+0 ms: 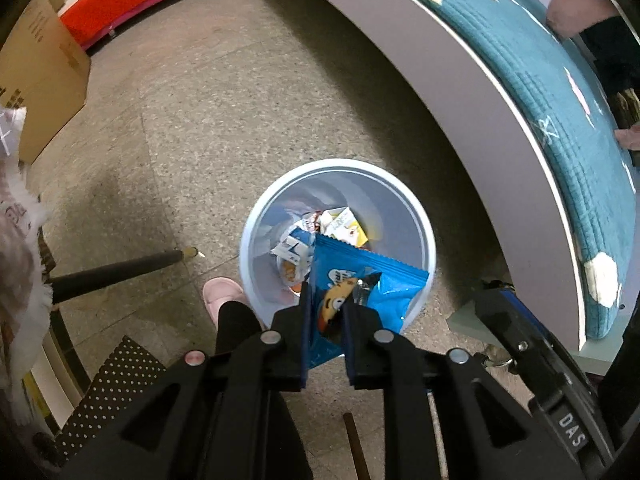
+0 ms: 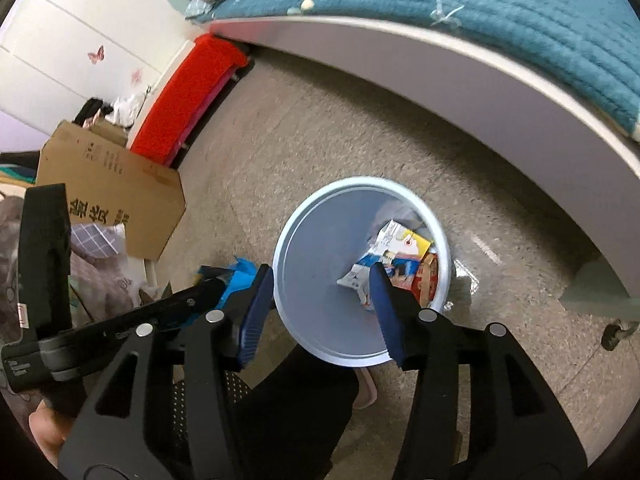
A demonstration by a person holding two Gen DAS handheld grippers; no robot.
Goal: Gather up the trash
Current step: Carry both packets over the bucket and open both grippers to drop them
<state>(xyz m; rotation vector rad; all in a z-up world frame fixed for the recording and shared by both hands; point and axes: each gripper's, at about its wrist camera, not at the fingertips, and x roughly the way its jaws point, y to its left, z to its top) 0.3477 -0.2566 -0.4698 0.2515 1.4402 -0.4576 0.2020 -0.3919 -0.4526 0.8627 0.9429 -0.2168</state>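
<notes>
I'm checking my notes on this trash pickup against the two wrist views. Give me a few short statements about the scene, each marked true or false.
1. The left gripper holds a blue snack bag. True.
2. The right gripper holds a carton. False: its jaws are open with nothing between them.
3. The bin already has wrappers inside. True.
4. The bin stands on the bed. False: it stands on the floor beside the bed.
</notes>
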